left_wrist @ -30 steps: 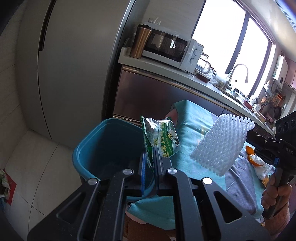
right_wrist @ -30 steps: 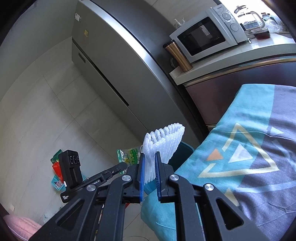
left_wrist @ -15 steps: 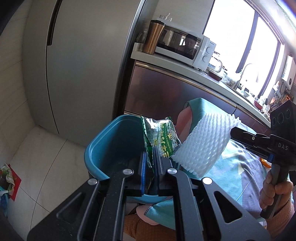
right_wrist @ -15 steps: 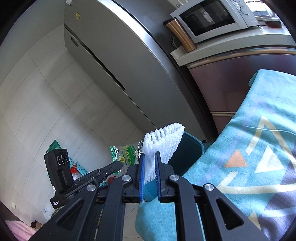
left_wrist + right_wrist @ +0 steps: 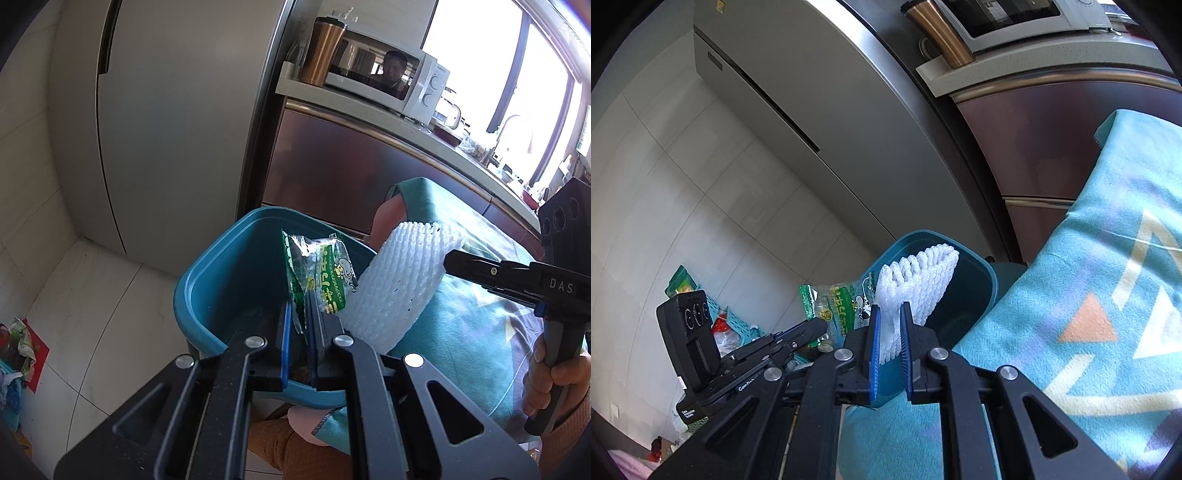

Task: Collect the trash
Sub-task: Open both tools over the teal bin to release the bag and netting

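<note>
left wrist view: over the last second my two loads have swung in over the teal bin [image 5: 229,280], so both drops look close. my left hand-held gripper [image 5: 299,314] pinches the green snack wrapper [image 5: 321,277] above its mouth. at 3 o'clock, my right hand-held gripper [image 5: 888,328], level, clamps the white foam net [image 5: 916,280] over the rim.

Bin [image 5: 236,280] on floor [image 5: 92,295], before fridge [image 5: 166,110], left of cloth-draped tabletop [image 5: 1089,295]. Wrapper [image 5: 321,280] in left gripper [image 5: 297,325] jaws, over bin. Foam net [image 5: 395,288] in right gripper [image 5: 888,332] jaws, right of wrapper (just beside it), at bin rim. Microwave [image 5: 388,81], tumbler [image 5: 323,51] on counter behind.
</note>
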Action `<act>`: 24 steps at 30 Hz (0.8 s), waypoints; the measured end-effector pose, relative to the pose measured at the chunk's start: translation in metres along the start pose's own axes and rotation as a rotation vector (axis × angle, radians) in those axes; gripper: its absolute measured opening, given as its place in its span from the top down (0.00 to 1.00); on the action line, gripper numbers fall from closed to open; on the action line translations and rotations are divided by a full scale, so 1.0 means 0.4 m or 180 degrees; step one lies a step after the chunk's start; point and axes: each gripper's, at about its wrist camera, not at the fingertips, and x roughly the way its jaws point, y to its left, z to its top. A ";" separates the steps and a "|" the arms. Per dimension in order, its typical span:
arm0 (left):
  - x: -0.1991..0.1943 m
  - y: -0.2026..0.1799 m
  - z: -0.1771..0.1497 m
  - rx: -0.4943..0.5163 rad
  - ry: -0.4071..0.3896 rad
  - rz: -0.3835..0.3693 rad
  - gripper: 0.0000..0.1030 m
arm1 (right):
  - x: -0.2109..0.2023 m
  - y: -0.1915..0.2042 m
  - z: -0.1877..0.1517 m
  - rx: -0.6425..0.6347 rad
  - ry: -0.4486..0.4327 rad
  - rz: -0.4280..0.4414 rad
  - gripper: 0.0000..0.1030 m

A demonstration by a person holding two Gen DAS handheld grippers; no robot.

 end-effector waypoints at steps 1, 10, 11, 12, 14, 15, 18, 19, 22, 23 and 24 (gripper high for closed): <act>0.006 0.000 0.000 0.0002 0.0012 0.0011 0.93 | 0.006 0.000 0.001 -0.0004 0.0021 -0.0018 0.91; 0.067 0.007 -0.006 -0.0031 0.0123 0.0027 0.92 | 0.072 0.002 0.008 0.0033 0.0205 -0.0096 0.89; 0.077 0.006 -0.009 -0.0041 0.0146 0.0025 0.92 | 0.077 0.002 0.007 0.0038 0.0218 -0.0104 0.88; 0.086 0.006 -0.011 -0.0047 0.0168 0.0023 0.92 | 0.083 0.001 0.007 0.0046 0.0232 -0.0114 0.88; 0.104 0.002 -0.016 -0.0042 0.0204 0.0018 0.92 | 0.091 -0.001 0.007 0.0069 0.0264 -0.0139 0.87; 0.113 0.002 -0.019 -0.0049 0.0225 0.0018 0.92 | 0.093 -0.003 0.007 0.0078 0.0273 -0.0148 0.87; 0.140 0.001 -0.023 -0.0066 0.0274 0.0004 0.90 | 0.090 -0.008 0.006 0.0095 0.0256 -0.0152 0.83; 0.147 0.001 -0.023 -0.0074 0.0286 0.0007 0.88 | 0.089 -0.009 0.005 0.0100 0.0248 -0.0150 0.83; 0.156 0.000 -0.026 -0.0099 0.0290 0.0016 0.82 | 0.087 -0.013 -0.001 0.0113 0.0233 -0.0139 0.82; 0.158 0.002 -0.030 -0.0108 0.0293 0.0017 0.82 | 0.084 -0.013 -0.003 0.0110 0.0224 -0.0130 0.82; 0.158 0.003 -0.032 -0.0111 0.0293 0.0019 0.81 | 0.082 -0.013 -0.006 0.0106 0.0217 -0.0126 0.81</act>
